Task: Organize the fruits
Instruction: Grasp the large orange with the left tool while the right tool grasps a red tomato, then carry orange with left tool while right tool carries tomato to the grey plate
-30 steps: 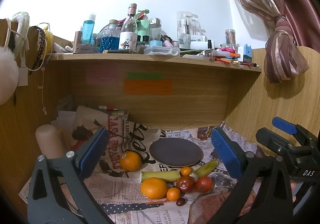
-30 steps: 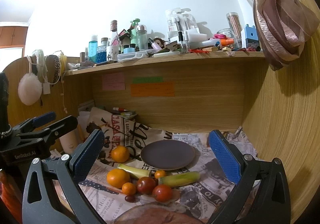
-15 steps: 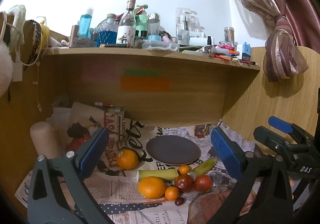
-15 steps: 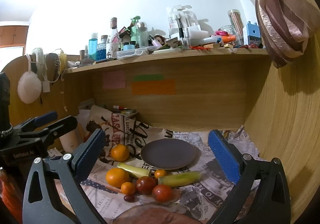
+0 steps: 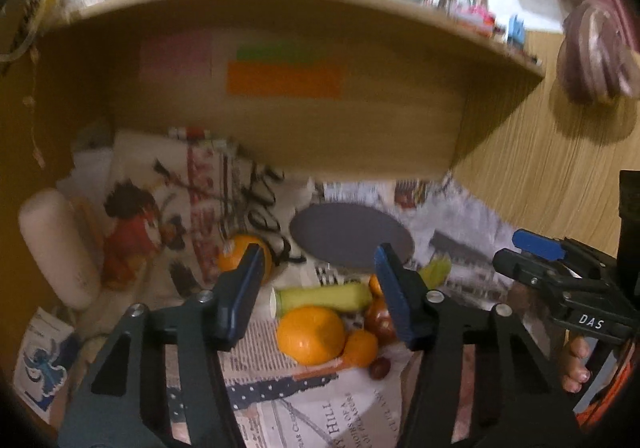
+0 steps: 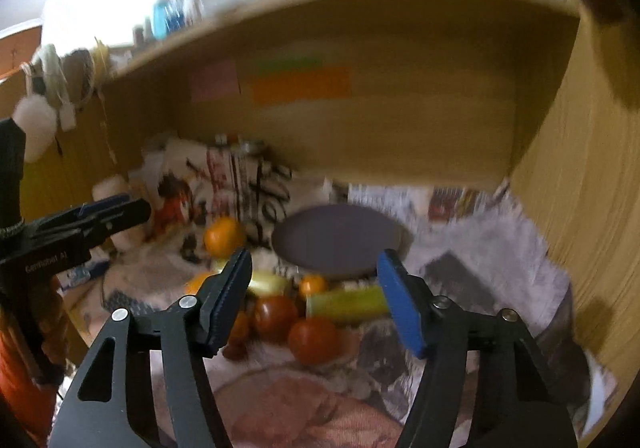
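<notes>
A cluster of fruit lies on newspaper in front of a dark round plate (image 5: 350, 234) (image 6: 336, 242). It holds a large orange (image 5: 311, 334), a small orange (image 5: 360, 346), a green-yellow banana piece (image 5: 322, 298), tomatoes (image 6: 313, 340) and a dark grape (image 5: 379, 368). Another orange (image 5: 236, 254) (image 6: 223, 237) lies apart to the left. My left gripper (image 5: 318, 284) is open and empty above the large orange. My right gripper (image 6: 314, 290) is open and empty above the tomatoes and a banana piece (image 6: 346, 302).
A wooden shelf (image 5: 280, 20) crowded with blurred bottles overhangs the desk nook. Wooden walls close in left and right. A cream cylinder (image 5: 60, 248) stands at the left. Coloured sticky notes (image 6: 300, 84) are on the back panel. Both views are motion-blurred.
Both grippers have moved forward and down toward the fruit, which now looks larger. Both pairs of jaws have narrowed but stay open. The fruit has not moved.
</notes>
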Motion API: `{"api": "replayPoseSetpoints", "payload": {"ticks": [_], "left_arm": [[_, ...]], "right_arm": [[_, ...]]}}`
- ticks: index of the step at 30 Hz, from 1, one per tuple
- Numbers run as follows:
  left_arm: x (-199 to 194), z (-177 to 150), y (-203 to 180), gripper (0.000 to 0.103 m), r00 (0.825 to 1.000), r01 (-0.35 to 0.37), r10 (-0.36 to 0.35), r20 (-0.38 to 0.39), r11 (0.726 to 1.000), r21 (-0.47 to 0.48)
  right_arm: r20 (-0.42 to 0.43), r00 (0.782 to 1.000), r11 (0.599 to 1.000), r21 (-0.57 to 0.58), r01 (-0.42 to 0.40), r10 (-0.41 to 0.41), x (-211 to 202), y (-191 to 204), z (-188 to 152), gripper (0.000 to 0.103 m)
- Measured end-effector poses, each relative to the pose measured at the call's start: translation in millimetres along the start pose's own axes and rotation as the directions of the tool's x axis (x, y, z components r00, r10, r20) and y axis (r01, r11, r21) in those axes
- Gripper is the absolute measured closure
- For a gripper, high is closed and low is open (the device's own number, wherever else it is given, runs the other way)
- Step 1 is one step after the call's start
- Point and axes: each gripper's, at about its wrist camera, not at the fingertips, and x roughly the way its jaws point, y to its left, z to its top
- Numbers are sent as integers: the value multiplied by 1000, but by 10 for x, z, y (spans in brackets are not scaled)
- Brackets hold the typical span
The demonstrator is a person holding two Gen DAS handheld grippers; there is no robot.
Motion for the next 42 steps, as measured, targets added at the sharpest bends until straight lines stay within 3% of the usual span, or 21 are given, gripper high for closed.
{"api": "replayPoseSetpoints", "payload": {"ticks": [4, 8, 15, 18, 23, 29, 34, 42], "left_arm": [[292, -155, 84, 46, 996, 18, -19, -90, 1000, -18], [552, -308, 166, 46, 980, 26, -33, -198, 999, -35], [807, -461, 230, 43, 957, 39, -57, -283, 997, -69], [855, -474, 288, 35, 957, 37, -58, -284, 996, -79], [955, -500, 323, 29, 946, 61, -90, -310, 993, -101], [1110, -548, 262, 29, 935, 65, -88, -344, 995, -79], [1246, -574, 316, 37, 919, 101, -149, -366, 984, -148], [1102, -538, 317, 38, 932, 78, -121, -343, 988, -136]], "right_arm": [[-92, 996, 1000, 28, -10, 12, 211, -75, -140, 42], [-169, 985, 999, 38, -17, 23, 394, -94, -240, 43], [-257, 965, 998, 56, -32, 45, 627, -94, -354, 43], [-284, 958, 998, 56, -33, 48, 697, -97, -376, 43], [-332, 942, 998, 53, -29, 44, 840, -90, -425, 43], [-341, 939, 998, 60, -25, 44, 900, -91, -444, 43], [-336, 939, 996, 76, -51, 74, 921, -90, -457, 57], [-312, 946, 994, 84, -63, 86, 834, -94, -404, 58]]}}
